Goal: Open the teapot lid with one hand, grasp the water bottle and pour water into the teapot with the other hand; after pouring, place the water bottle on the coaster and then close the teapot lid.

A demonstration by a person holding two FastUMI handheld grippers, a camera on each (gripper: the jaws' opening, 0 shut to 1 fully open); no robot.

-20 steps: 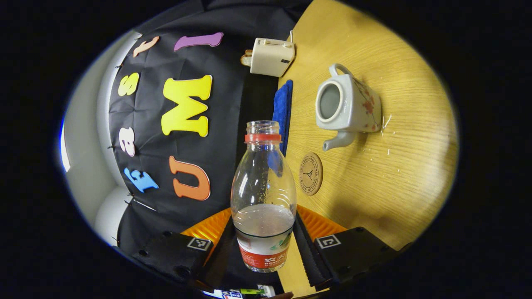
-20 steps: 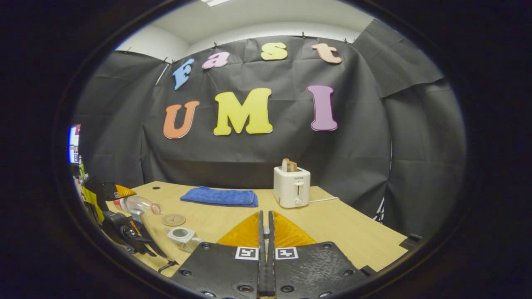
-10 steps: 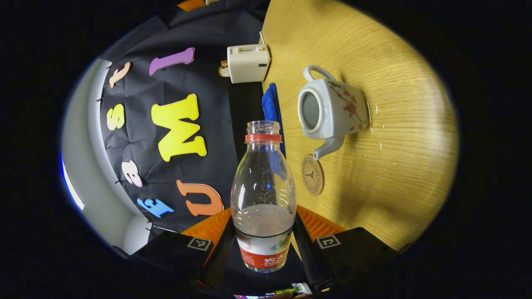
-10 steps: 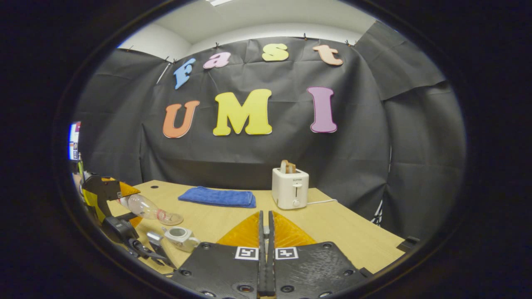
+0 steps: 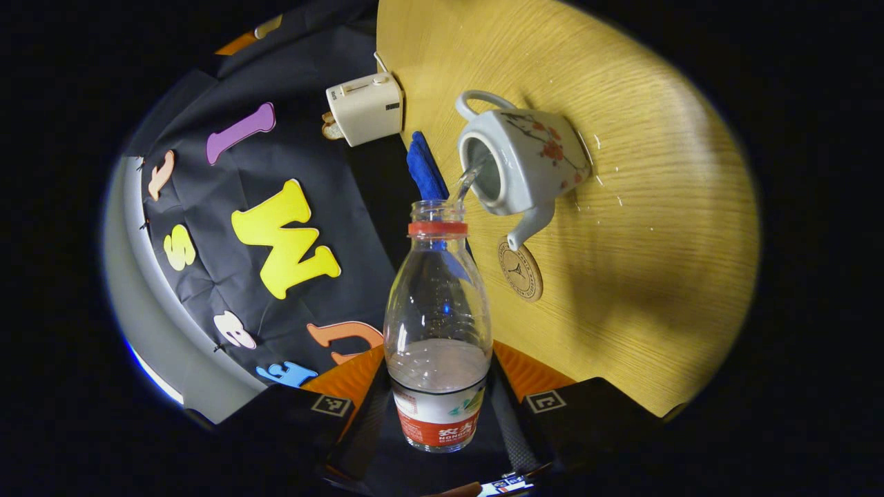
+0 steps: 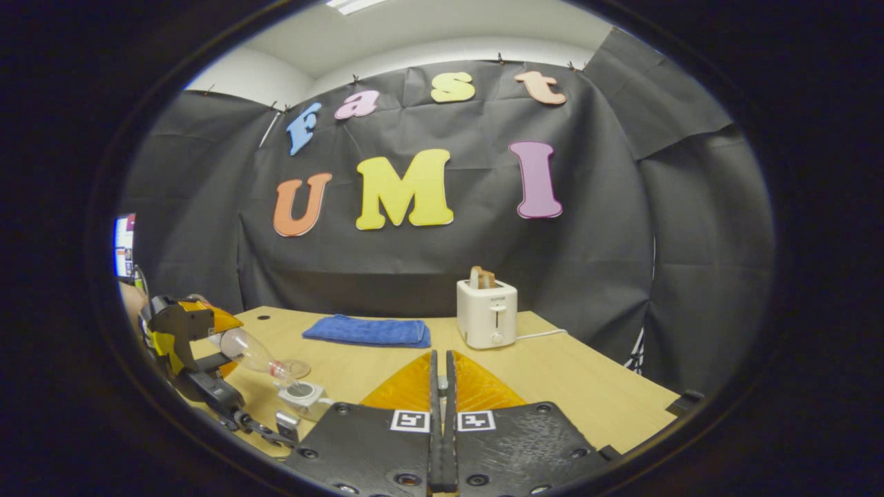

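While the left gripper's point(image 5: 439, 421) jaws clamp the water bottle point(image 5: 438, 324), water now streams into the teapot point(image 5: 521, 162).

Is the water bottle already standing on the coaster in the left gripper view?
No, the water bottle is gripped by the left gripper, pouring into the teapot; the coaster lies bare.

Your left gripper view is rolled sideways, close above the light wooden table point(image 5: 621, 290). Your right gripper view faces the booth wall, level; both share the white boxy toaster point(image 5: 364, 108) point(image 6: 486, 314).
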